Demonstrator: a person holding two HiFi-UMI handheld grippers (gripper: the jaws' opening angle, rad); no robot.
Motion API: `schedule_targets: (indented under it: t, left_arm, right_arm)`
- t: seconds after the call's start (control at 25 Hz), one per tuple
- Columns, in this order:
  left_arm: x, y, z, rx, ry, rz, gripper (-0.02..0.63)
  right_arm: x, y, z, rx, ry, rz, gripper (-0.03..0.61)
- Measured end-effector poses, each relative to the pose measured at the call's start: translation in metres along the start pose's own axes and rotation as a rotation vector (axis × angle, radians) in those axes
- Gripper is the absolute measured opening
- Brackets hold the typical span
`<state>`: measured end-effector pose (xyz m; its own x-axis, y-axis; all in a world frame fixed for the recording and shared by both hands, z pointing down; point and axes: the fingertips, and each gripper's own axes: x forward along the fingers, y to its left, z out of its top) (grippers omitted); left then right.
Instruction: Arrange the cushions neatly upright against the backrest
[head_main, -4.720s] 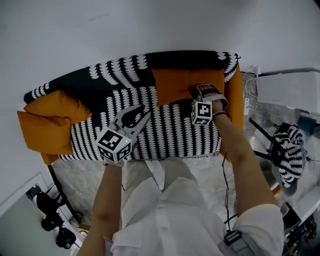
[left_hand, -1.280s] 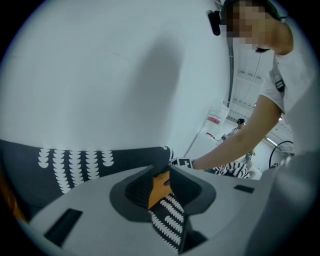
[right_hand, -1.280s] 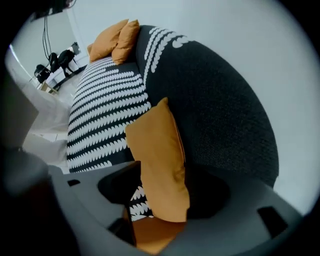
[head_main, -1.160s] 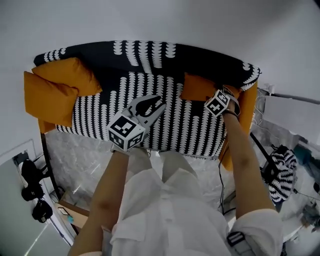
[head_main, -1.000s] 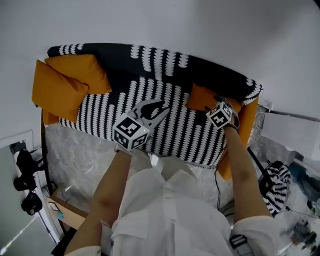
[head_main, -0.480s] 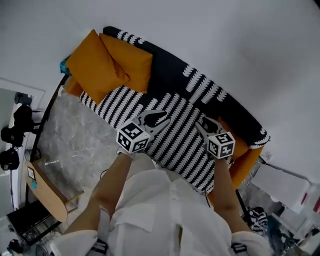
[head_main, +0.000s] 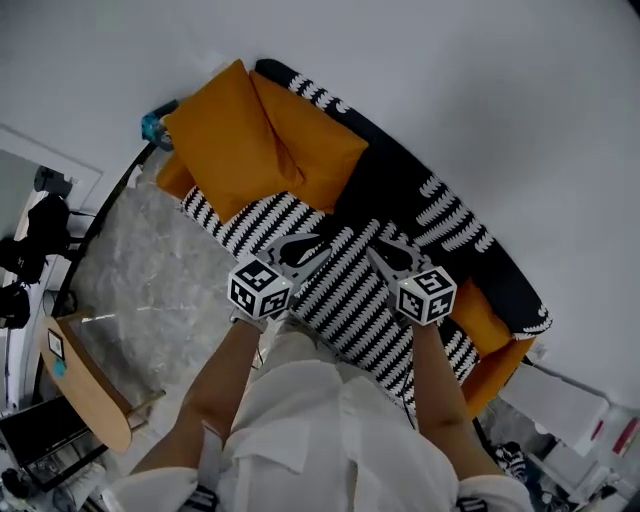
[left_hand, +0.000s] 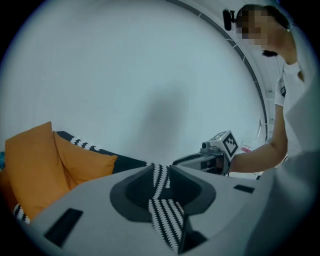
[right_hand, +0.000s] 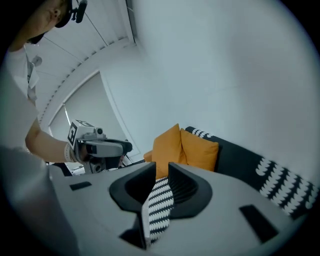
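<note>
plain pale wall (head_main: 480, 110) behind and grey marbled floor (head_main: 150, 290) below; the black-and-white patterned sofa (head_main: 345, 300) between them runs slantwise from upper left to lower right in your head view.

your left gripper (head_main: 318, 248) hovers over the sofa's seat, near its front edge. its jaws stand a narrow gap apart, with only the seat's pattern showing through. it has hold of nothing. your right gripper (head_main: 378, 252) hangs just beside it over the same seat, a little nearer the sofa's right end. its jaws have just been closing, a slim gap is left, and nothing sits between them. the two sets of tips angle toward each other. yours on the left looks toward the backrest (head_main: 400, 185), yours on the right along the seat toward the sofa's left end.

further out, two orange cushions sit together at the sofa's left end, well apart from both grippers. the outer cushion (head_main: 215, 135) stands on edge across that end, its length running front to back. the inner cushion (head_main: 310, 155) touches it and leans on the backrest, its length lying along the backrest and one corner pointing up.

a third cushion (head_main: 480, 318) lies at the sofa's right end, against the backrest and just past your right arm. which way it points you cannot tell.
</note>
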<state>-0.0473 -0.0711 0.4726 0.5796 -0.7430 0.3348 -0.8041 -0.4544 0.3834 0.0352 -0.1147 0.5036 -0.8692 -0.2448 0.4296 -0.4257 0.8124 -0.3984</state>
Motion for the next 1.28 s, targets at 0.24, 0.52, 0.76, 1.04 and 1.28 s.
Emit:
schedule_targets:
  t: [0.24, 0.52, 0.76, 1.04, 1.28]
  left_arm:
    - [-0.062, 0.107, 0.010, -0.018, -0.046, 0.080, 0.109]
    - [-0.132, 0.218, -0.001, -0.044, -0.070, 0.205, 0.115]
    - [-0.153, 0.266, -0.022, -0.057, -0.087, 0.285, 0.115]
    - [-0.162, 0.318, -0.032, -0.111, -0.117, 0.323, 0.117]
    - [-0.152, 0.356, -0.031, -0.122, -0.135, 0.353, 0.118]
  right_arm:
    - [0.124, 0.041, 0.040, -0.007, 0.015, 0.092, 0.113]
    - [0.266, 0.071, 0.044, -0.030, 0.102, 0.158, 0.176]
    - [0.336, 0.053, 0.028, -0.078, 0.182, 0.134, 0.206]
    - [0.424, 0.010, 0.040, -0.070, 0.268, 0.037, 0.257]
    - [0.490, -0.028, 0.037, -0.089, 0.332, -0.019, 0.295]
